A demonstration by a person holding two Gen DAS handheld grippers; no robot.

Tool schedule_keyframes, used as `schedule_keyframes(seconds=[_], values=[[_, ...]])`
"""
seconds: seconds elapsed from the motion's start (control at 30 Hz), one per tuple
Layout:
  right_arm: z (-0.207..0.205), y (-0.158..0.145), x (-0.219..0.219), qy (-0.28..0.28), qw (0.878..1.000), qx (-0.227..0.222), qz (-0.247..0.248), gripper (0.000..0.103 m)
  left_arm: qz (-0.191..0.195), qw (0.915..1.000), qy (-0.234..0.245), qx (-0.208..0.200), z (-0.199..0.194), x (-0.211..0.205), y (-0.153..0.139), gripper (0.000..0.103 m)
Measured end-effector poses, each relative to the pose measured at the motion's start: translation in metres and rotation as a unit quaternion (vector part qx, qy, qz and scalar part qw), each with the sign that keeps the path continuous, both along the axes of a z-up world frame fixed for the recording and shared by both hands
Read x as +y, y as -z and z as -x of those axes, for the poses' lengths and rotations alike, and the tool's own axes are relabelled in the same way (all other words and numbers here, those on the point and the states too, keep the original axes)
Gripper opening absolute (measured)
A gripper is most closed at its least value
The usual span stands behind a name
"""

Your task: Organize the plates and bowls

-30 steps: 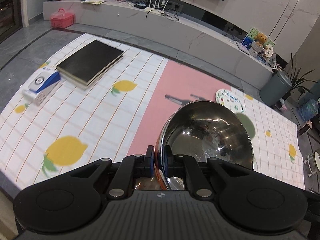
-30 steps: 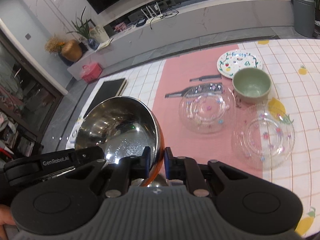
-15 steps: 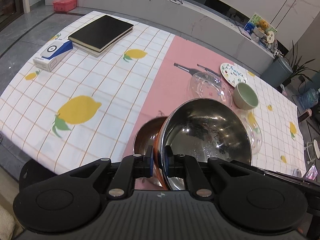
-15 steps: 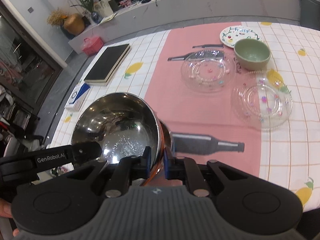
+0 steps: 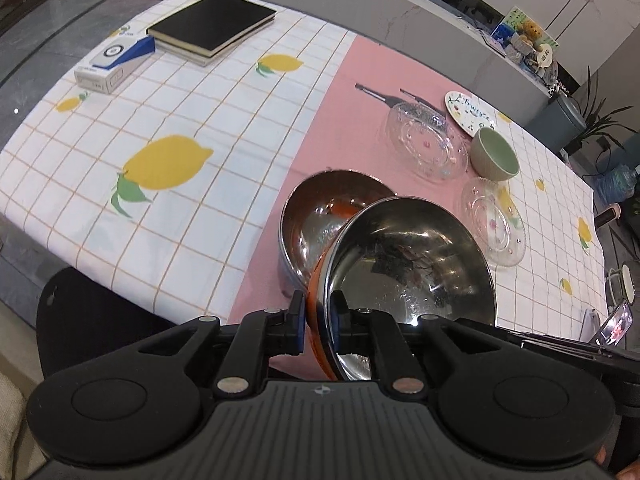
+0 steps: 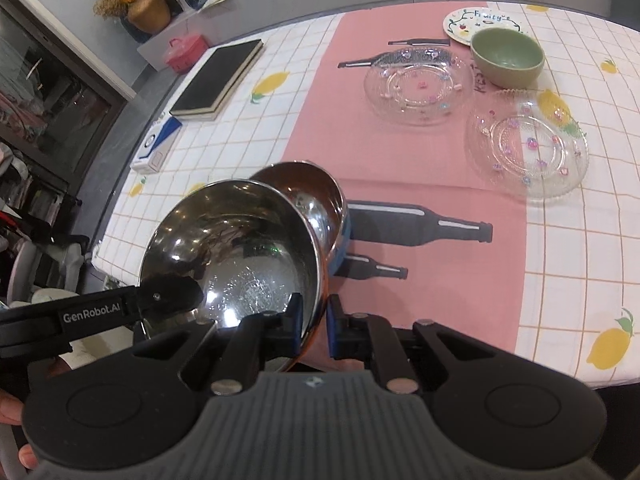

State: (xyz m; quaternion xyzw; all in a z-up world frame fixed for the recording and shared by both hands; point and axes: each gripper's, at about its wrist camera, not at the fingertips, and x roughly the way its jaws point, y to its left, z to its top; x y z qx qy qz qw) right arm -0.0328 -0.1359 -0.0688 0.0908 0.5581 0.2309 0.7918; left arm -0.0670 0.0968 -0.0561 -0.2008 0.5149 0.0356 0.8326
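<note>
Both grippers hold one steel bowl with an orange outside [image 5: 412, 264] [image 6: 240, 248], tilted above the table. My left gripper [image 5: 318, 312] is shut on its near rim, one pad inside and one outside. On the opposite rim my right gripper [image 6: 311, 320] is shut the same way. The left gripper's finger [image 6: 168, 296] shows at the bowl's left rim in the right wrist view. Just under the held bowl, a second steel bowl with a blue outside [image 5: 316, 216] [image 6: 320, 196] sits on the pink strip of the cloth, partly covered.
Two clear glass plates [image 6: 418, 88] [image 6: 528, 148], a green bowl [image 6: 506, 56] and a printed plate [image 6: 476, 22] lie further back on the table. A black book [image 5: 212, 26] and a blue-white box [image 5: 114, 62] lie at the far left. The table's front edge is close below.
Both grippers have carried the orange-sided bowl down and toward the near edge. The blue-sided bowl has come into view under it. Both grips are unchanged.
</note>
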Motion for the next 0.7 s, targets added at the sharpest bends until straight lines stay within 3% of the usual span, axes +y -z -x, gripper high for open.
schedule_keyframes(seconds=[0.4,0.7], values=[[-0.023,-0.006,0.016,0.009,1.0,-0.021,0.004,0.01,0.011,0.9998,-0.006,-0.017,-0.022,0.017,0.001,0.013],[-0.044,0.004,0.026,0.019,1.0,-0.02,0.015,0.01,-0.008,0.9998,0.013,-0.008,-0.048,0.018,0.01,0.013]])
